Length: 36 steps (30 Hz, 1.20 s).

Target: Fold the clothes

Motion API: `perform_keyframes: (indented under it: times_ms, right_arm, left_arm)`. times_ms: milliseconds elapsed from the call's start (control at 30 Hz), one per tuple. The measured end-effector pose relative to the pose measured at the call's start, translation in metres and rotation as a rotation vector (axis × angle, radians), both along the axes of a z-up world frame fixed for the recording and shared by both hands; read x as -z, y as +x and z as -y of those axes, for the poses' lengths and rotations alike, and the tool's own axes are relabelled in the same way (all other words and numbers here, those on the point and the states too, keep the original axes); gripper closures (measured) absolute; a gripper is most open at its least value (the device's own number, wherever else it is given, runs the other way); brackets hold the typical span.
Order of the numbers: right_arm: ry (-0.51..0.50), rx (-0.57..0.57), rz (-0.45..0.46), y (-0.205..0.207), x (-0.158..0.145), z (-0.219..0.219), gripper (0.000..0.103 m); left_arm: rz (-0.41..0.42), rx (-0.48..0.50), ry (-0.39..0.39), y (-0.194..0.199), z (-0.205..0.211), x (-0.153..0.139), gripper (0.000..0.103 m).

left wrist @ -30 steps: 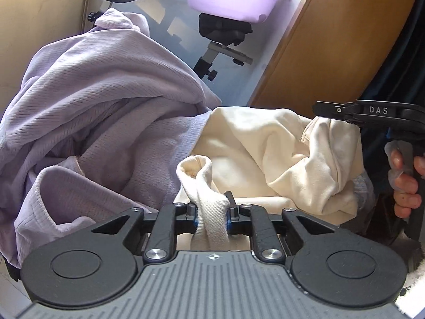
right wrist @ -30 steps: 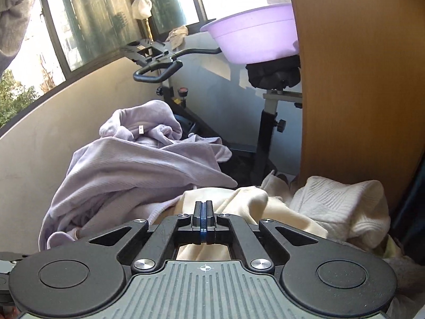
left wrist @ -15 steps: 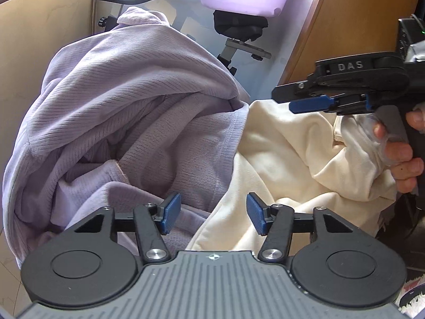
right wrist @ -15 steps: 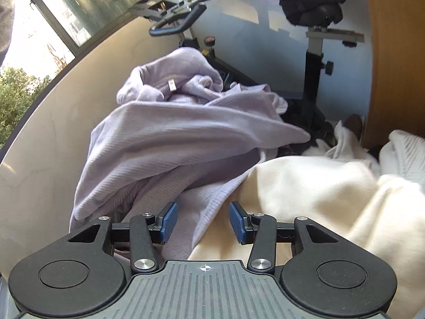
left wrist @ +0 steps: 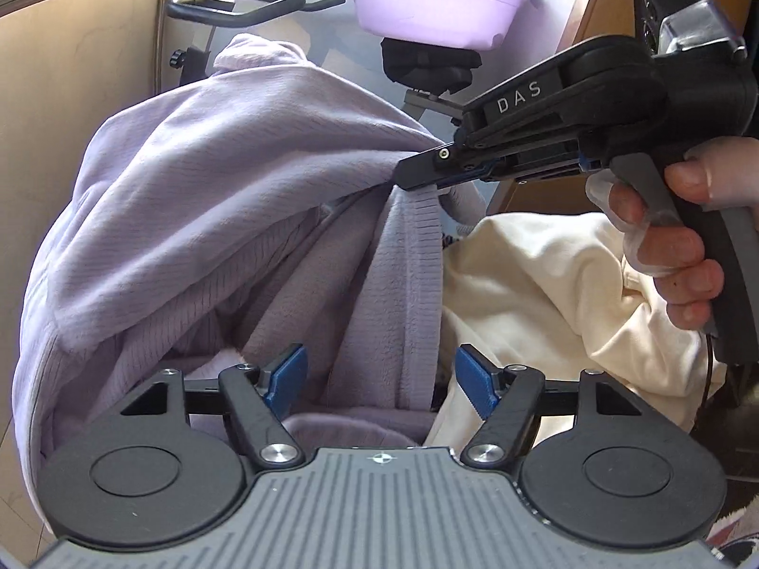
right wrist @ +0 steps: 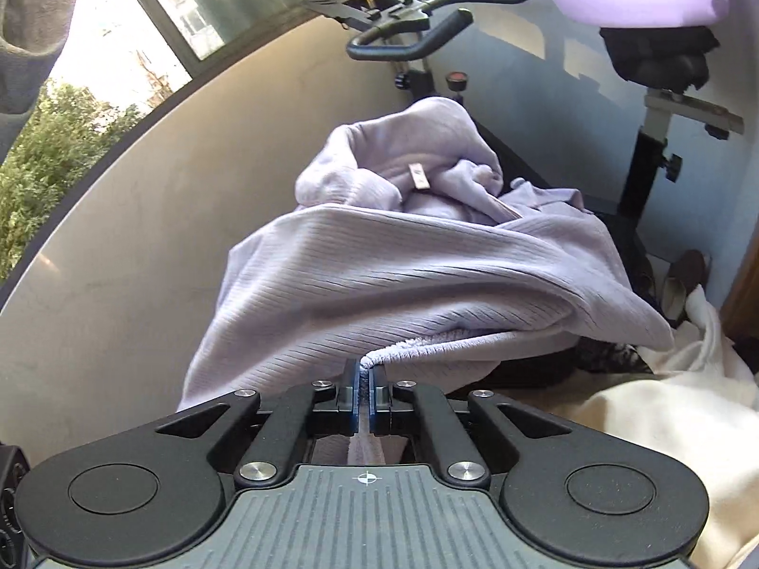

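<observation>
Lilac fleece is pinched in the right claw (right wrist: pixel 364 391), jaws pressed together on a ribbed hem edge of the purple garment (left wrist: pixel 227 218). Fabric lifted there into a peak; a strip hangs straight down from the bite. Likely reason: raising one edge to free the garment from the heap and find its outline before any fold.

Left claw (left wrist: pixel 382 374) gapes wide, holding nothing. The hanging strip falls between its blue pads (left wrist: pixel 287 370), apparently not touching them. My guess is it is lined up to take a second hold lower on the same edge.

Right hand (left wrist: pixel 673 256) wraps the pistol grip, fingers curled round the trigger, tool held level and pointing across in front of the left claw. Left hand not in view.

Outward: the purple garment is bunched in a tall mound, mostly unspread. Just beside it, touching, lies a cream garment (left wrist: pixel 545 284), crumpled. Behind them an exercise bike (right wrist: pixel 408 42) with a lilac basin (left wrist: pixel 434 9) on its seat. What the clothes rest on I cannot tell.
</observation>
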State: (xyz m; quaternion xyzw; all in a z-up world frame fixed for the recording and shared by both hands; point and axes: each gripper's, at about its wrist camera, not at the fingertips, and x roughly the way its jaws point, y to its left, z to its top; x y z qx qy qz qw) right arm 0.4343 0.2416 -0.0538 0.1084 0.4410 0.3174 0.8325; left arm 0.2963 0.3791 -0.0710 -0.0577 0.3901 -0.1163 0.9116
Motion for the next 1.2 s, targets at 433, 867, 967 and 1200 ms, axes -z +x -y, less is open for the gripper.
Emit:
perform_keyframes:
  times_ms: [433, 867, 967, 1200]
  right_arm:
    - [-0.026, 0.096, 0.044, 0.010, 0.011, 0.015, 0.063]
    - [-0.465, -0.015, 0.098, 0.008, 0.115, -0.047, 0.050]
    - [-0.539, 0.050, 0.122, 0.018, 0.127, -0.051, 0.067]
    - [-0.639, 0.142, 0.155, 0.018, 0.130, -0.050, 0.079]
  left_arm:
    - [0.058, -0.044, 0.073, 0.079, -0.035, -0.001, 0.097]
    - [0.041, -0.086, 0.016, 0.103, -0.074, 0.002, 0.096]
    - [0.041, -0.075, 0.015, 0.104, -0.077, 0.001, 0.096]
    - [0.037, -0.083, -0.015, 0.104, -0.081, 0.002, 0.096]
